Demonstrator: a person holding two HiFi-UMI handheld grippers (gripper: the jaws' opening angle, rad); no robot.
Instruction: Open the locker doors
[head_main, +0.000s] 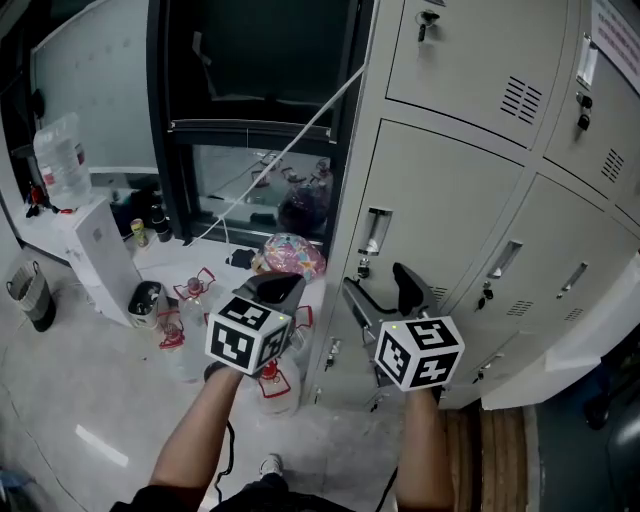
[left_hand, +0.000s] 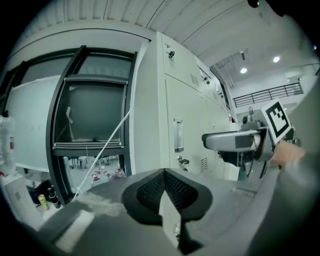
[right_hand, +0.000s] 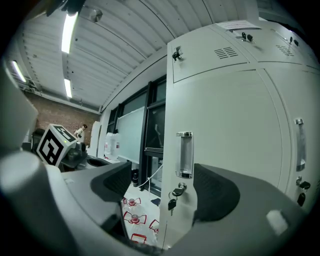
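The pale grey lockers fill the right of the head view, every door in sight closed. The nearest middle door has an upright chrome handle with a key hanging in the lock below it. My right gripper is open, a little short of that door and just below the handle, touching nothing. In the right gripper view the handle and key show between the spread jaws of the right gripper. My left gripper hangs left of the lockers, shut and empty; its pads meet in the left gripper view.
Several water bottles with red handles and a colourful round bundle lie on the floor left of the lockers. A white cord slants across the dark window. A white box, a large jug and a bin stand further left.
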